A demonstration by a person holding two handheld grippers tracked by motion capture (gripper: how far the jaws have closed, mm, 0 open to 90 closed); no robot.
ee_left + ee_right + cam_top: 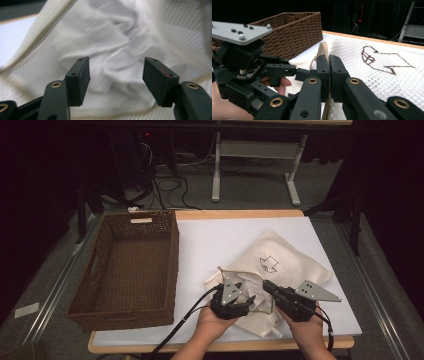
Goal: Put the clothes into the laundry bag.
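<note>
**Two grippers at the mouth of a mesh bag**

A cream mesh bag lies on the white tabletop, right of centre, with a dark outline drawing on its upper face. Its near end is rumpled, and white cloth shows there between the two grippers.

The left gripper sits at the bag's near left corner, held from below by the left hand. In the left gripper view its jaws stand well apart, with nothing between them; crumpled white cloth lies just beyond, framed by the bag's mesh and its cream hem.

The right gripper lies just right of it, in the right hand, pointing left toward the bag's mouth. In the right gripper view its jaws are pressed together on the bag's cream corded edge, which rises between them and runs on below.

A brown wicker basket stands on the left of the tabletop, beside the bag and apart from it.
</note>
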